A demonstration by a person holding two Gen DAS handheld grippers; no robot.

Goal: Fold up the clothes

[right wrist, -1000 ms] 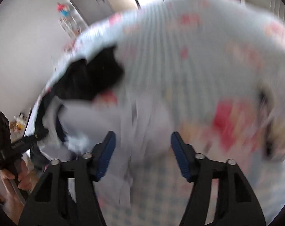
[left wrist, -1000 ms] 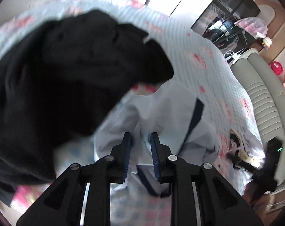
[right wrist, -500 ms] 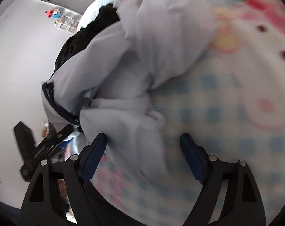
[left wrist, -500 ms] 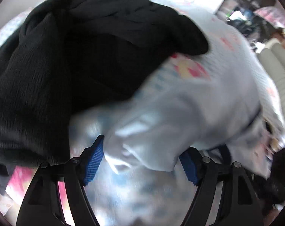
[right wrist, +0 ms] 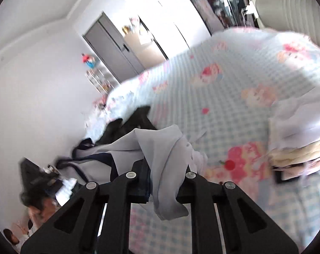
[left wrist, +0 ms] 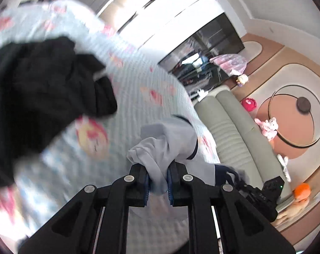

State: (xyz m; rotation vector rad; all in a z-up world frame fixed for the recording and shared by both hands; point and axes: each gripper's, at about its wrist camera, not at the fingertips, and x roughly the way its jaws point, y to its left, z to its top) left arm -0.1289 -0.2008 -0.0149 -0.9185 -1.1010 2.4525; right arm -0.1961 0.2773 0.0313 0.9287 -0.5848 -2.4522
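A black garment (left wrist: pixel 43 89) lies heaped on the checked bed (left wrist: pixel 143 89), beside folded clothes (right wrist: pixel 297 139). The left claw (left wrist: pixel 157 180) and right claw (right wrist: pixel 163 180) each pinch the pale blue shirt (left wrist: pixel 168 144).

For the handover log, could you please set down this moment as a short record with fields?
surface: bed with a blue checked cartoon-print bedspread
left gripper: shut on the pale blue garment
right gripper: shut on the same garment, a bunch of cloth hanging between its fingers
garment trim: dark navy edging
black garment: crumpled on the bedspread, apart from both grippers
folded pile: light clothes stacked at the right of the right wrist view
fold state: not yet folded
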